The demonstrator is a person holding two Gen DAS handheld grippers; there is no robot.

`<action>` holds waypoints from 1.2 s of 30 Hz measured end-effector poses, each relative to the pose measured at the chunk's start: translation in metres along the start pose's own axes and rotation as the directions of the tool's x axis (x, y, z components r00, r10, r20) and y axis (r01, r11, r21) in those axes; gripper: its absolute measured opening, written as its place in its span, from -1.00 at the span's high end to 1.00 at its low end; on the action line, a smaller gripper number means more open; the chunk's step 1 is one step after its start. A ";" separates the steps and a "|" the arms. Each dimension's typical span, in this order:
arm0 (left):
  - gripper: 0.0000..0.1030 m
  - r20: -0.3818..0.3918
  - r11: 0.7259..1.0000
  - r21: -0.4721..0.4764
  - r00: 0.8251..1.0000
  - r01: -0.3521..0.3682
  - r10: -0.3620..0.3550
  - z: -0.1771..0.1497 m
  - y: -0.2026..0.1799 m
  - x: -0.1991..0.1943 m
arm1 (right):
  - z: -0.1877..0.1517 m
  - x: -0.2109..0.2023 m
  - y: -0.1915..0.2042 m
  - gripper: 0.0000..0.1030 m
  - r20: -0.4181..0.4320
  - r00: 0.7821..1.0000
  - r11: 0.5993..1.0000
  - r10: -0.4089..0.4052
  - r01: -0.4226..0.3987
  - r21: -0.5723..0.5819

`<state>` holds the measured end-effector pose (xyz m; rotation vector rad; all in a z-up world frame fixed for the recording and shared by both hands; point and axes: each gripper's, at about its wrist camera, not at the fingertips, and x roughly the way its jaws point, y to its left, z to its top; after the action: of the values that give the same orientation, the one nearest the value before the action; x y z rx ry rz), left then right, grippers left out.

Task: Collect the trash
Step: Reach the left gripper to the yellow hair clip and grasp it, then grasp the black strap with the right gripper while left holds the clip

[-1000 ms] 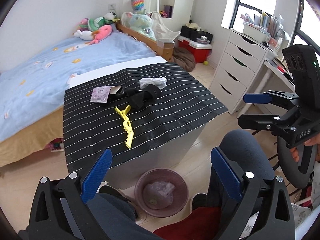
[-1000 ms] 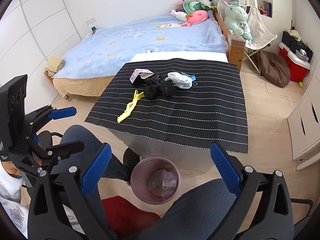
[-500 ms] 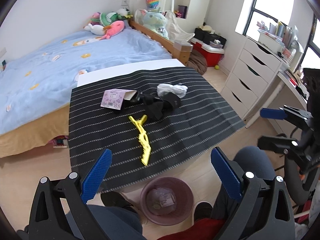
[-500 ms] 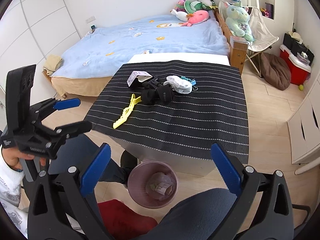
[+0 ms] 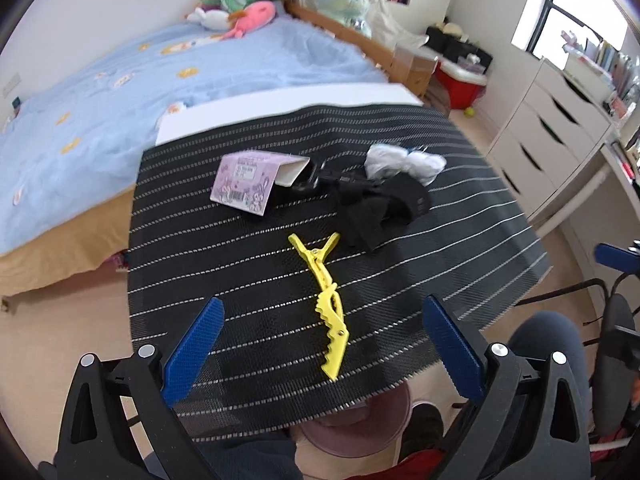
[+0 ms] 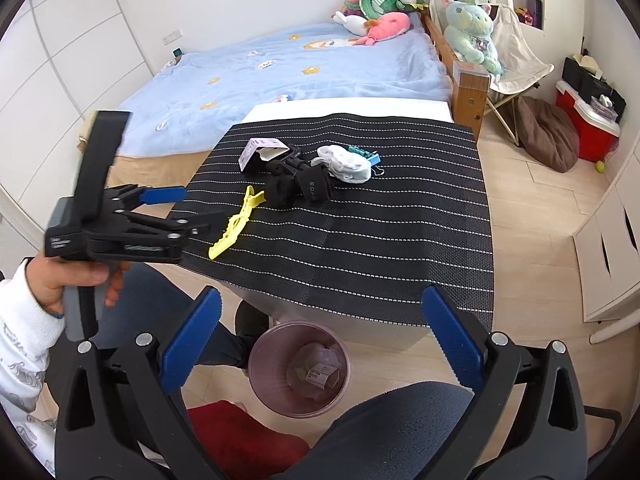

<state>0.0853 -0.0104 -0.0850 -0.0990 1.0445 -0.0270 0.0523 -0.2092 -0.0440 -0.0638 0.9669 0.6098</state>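
Change: left gripper [image 5: 320,344] brought forward over the desk's near edge since a second ago; yellow clip now between its fingers in view, bin mostly hidden under the mat edge.
Left gripper: fingers [image 5: 192,350] spread wide, holding nothing; hovering above the striped mat [image 5: 440,248], apart from it.
Right gripper: [image 6: 316,344] fingers spread wide, empty; held back from the desk [image 6: 348,106], above the bin.
Trash box: purple printed carton [image 5: 250,184] with rabbit pattern and barcode label, one white end flap open; lying flat, far ahead of the left fingers, slightly left of their gap.
Black items: dark bundle [image 5: 380,210] just right of the carton, touching it; ahead of the right-hand finger.
White bundle: pale crumpled piece [image 5: 404,162] beyond the black bundle, touching it.
Yellow clip: long toothed clip [image 5: 326,300] nearest the left gripper, lying between the fingers' lines, pointing away.
Bin: pink round bin [image 6: 300,368] on the floor below the desk's front, paper scraps and a small labelled box inside; directly between the right fingers.
Left hand: [image 6: 68,280] wrapped round the left gripper's handle, white sleeve.
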 end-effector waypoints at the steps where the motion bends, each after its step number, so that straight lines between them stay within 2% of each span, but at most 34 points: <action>1: -0.85 -0.011 1.000 0.000 1.000 -0.010 0.010 0.000 0.000 0.005 | 0.000 0.000 -0.001 -0.92 -0.001 1.000 1.000 -0.001 0.001 0.002; 5: -0.83 -0.033 1.000 0.002 0.999 -0.015 0.015 -0.001 -0.001 0.017 | 0.000 0.002 -0.003 -0.92 -0.005 1.000 1.000 -0.002 0.002 0.007; 8: -0.43 -0.058 1.000 0.000 0.998 -0.003 0.003 -0.002 -0.002 0.024 | 0.000 0.003 -0.004 -0.92 -0.007 1.000 1.000 -0.002 0.002 0.009; 10: -0.30 -0.069 1.000 0.007 0.998 0.002 -0.002 -0.003 -0.003 0.027 | 0.000 0.004 -0.004 -0.92 -0.009 1.000 1.000 0.001 0.000 0.009; 12: 0.01 -0.083 1.000 0.010 0.997 0.008 -0.007 -0.004 -0.003 0.029 | 0.000 0.005 -0.004 -0.92 -0.010 1.000 1.000 0.001 -0.001 0.009; 16: 0.26 -0.090 1.000 0.016 0.996 0.005 -0.004 -0.007 -0.003 0.031 | 0.000 0.006 -0.004 -0.92 -0.012 1.000 1.000 0.002 -0.002 0.009; 19: 0.53 -0.088 1.000 0.015 0.996 0.005 -0.004 -0.007 -0.002 0.031 | 0.001 0.007 -0.002 -0.92 -0.013 1.000 1.000 0.005 -0.005 0.005; 20: 0.70 -0.088 1.000 0.016 0.996 0.007 -0.006 -0.007 -0.001 0.030 | 0.001 0.008 -0.002 -0.92 -0.014 1.000 1.000 0.006 -0.006 0.003; 36: 0.74 -0.032 1.000 0.014 0.999 0.012 -0.012 -0.005 0.009 0.006 | 0.016 0.020 0.005 -0.92 -0.021 1.000 0.999 0.023 -0.024 -0.026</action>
<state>0.0838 -0.0020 -0.0931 -0.0924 1.0755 -0.0466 0.0702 -0.1908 -0.0490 -0.0821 0.9807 0.6443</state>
